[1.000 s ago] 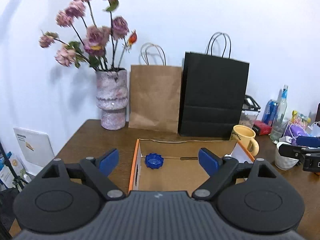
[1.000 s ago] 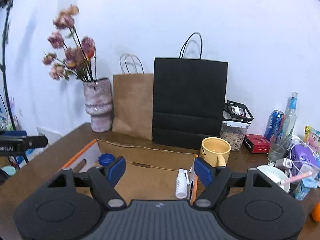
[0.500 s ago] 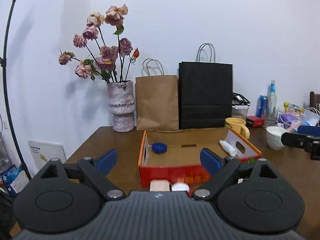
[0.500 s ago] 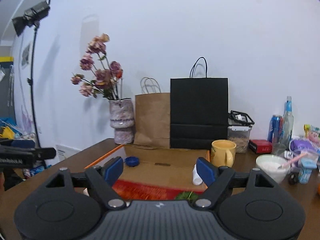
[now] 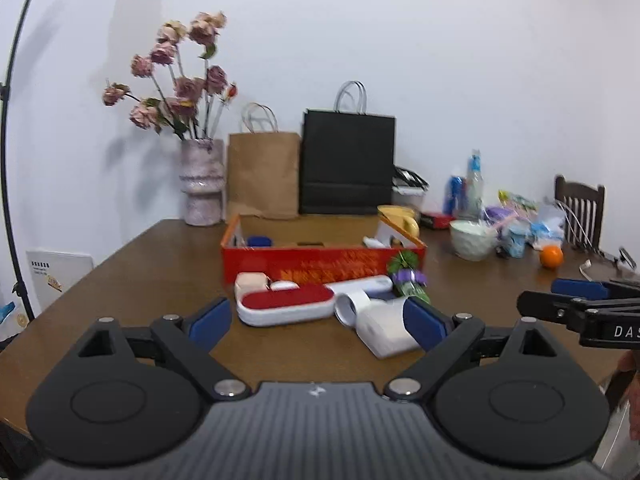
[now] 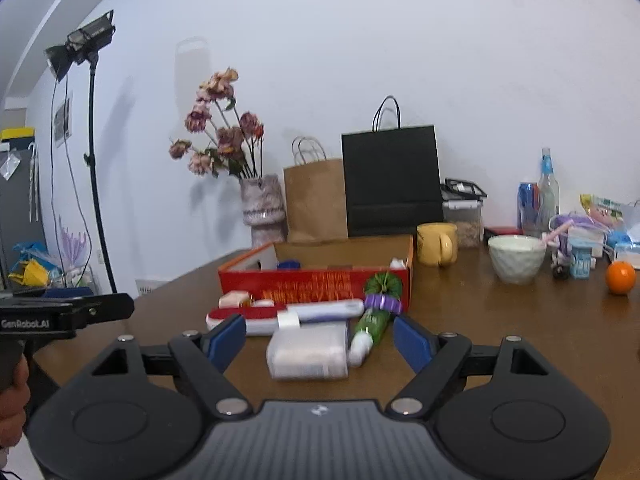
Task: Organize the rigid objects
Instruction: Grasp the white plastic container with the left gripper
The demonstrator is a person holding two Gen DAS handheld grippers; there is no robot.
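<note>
A red open cardboard box stands on the brown table; inside are a blue cap and a small white bottle. In front of it lie a red-and-white case, a white tube, a clear plastic box, a green tube with a purple band and small pink items. My left gripper is open and empty, set back from these. My right gripper is open and empty, the clear box lying just beyond its fingers.
A flower vase, brown bag and black bag stand at the back wall. A yellow mug, white bowl, orange, bottles and clutter fill the right side. A light stand is at the left.
Both grippers have pulled back from over the box toward the table's near edge. The items in front of the box have come into view. Both stay open.
</note>
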